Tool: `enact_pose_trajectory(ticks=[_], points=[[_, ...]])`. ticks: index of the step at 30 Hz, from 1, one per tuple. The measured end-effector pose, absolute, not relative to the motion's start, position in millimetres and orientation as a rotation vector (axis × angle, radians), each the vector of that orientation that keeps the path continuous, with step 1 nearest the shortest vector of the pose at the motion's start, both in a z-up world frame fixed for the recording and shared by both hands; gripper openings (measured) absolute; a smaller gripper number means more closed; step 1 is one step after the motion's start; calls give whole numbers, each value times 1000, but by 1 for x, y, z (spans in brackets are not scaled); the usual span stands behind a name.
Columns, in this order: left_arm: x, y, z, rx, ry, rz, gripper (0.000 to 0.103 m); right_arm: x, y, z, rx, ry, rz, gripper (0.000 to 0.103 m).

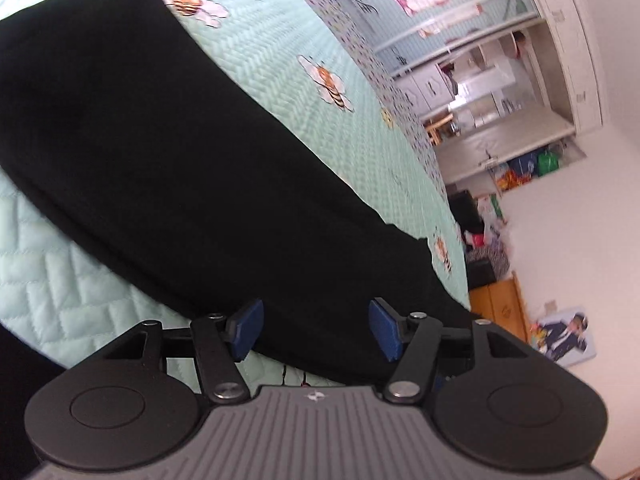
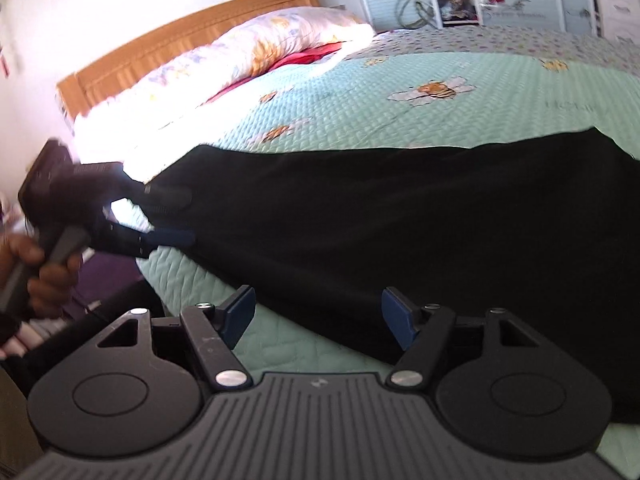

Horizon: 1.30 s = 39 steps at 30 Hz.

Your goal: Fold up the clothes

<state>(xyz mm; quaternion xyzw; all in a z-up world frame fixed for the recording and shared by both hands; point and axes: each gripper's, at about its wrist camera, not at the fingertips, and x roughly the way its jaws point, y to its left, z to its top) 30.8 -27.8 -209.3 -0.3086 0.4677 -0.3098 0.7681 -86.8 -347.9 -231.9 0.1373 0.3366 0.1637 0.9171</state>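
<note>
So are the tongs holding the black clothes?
No. Both the left tongs and right tongs are open above the black garment, gripping nothing.

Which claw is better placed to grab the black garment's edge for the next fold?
Probably the left claw: it sits open at the black garment end, while the right claw hovers open over its near edge.

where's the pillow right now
In the right wrist view the pillow lies at the upper left, against the wooden headboard at the head of the bed, beyond the black garment spread on the mint quilt.
</note>
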Motion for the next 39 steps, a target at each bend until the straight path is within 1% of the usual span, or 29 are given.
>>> enact_pose_trajectory(ticks=[3, 7, 11, 16, 20, 22, 23, 24, 25, 26, 28, 34, 36, 39], points=[[42, -46, -204, -581, 993, -703, 62, -86, -366, -229, 456, 678, 318, 71], [59, -67, -199, -461, 948, -695, 62, -73, -377, -233, 459, 683, 282, 71], [71, -70, -214, -476, 998, -669, 64, -65, -370, -242, 411, 706, 332, 71], [88, -94, -219, -480, 1009, -725, 64, -39, -382, -247, 532, 658, 342, 71], [110, -116, -220, -476, 952, -740, 64, -9, -397, -248, 659, 616, 359, 71], [127, -113, -230, -473, 930, -674, 65, 10, -401, -255, 710, 615, 371, 71], [135, -108, -239, -466, 948, -619, 65, 18, -402, -261, 732, 626, 368, 71], [144, -103, -247, -460, 964, -563, 59, 25, -402, -272, 741, 669, 340, 71], [147, -95, -253, -514, 958, -568, 56, 32, -402, -284, 750, 712, 311, 70], [149, -86, -258, -569, 952, -573, 56, 37, -403, -293, 764, 736, 289, 66], [144, -76, -256, -594, 941, -557, 56, 33, -403, -291, 776, 712, 282, 67], [106, -34, -233, -699, 836, -469, 62, 12, -383, -267, 679, 694, 297, 70], [88, -14, -223, -720, 788, -425, 71, 1, -376, -260, 640, 689, 309, 71], [66, 11, -215, -697, 771, -370, 72, -15, -372, -258, 617, 694, 315, 71]])
